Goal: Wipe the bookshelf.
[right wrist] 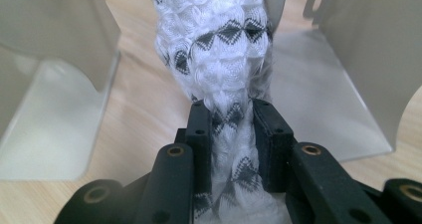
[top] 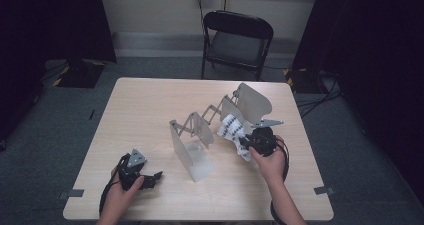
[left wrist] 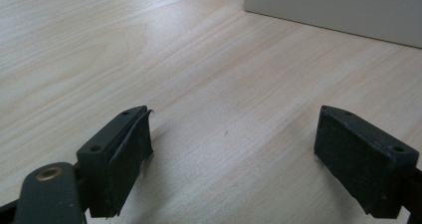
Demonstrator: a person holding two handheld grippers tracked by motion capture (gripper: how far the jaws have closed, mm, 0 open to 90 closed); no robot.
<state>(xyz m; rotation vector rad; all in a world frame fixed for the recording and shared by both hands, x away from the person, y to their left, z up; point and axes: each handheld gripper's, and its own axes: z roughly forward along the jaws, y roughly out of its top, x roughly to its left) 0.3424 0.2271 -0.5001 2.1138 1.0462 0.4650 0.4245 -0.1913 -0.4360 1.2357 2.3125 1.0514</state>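
**What the views hide or cut off**

In the right gripper view the knitted cloth (right wrist: 219,59) runs off the top edge, and its lower end sinks behind the right gripper (right wrist: 231,134). The metal rack (right wrist: 348,59) is cropped at both side edges. In the high view the cloth's pattern (top: 232,129) is too small to read. The left gripper view catches just a corner of the rack's plate (left wrist: 338,10).

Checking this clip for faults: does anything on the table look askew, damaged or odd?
Nothing looks damaged or spilled. The white patterned cloth is bunched and squeezed between the right tongs, hanging between plates of the expanding metal rack. The left tongs rest open on the table.
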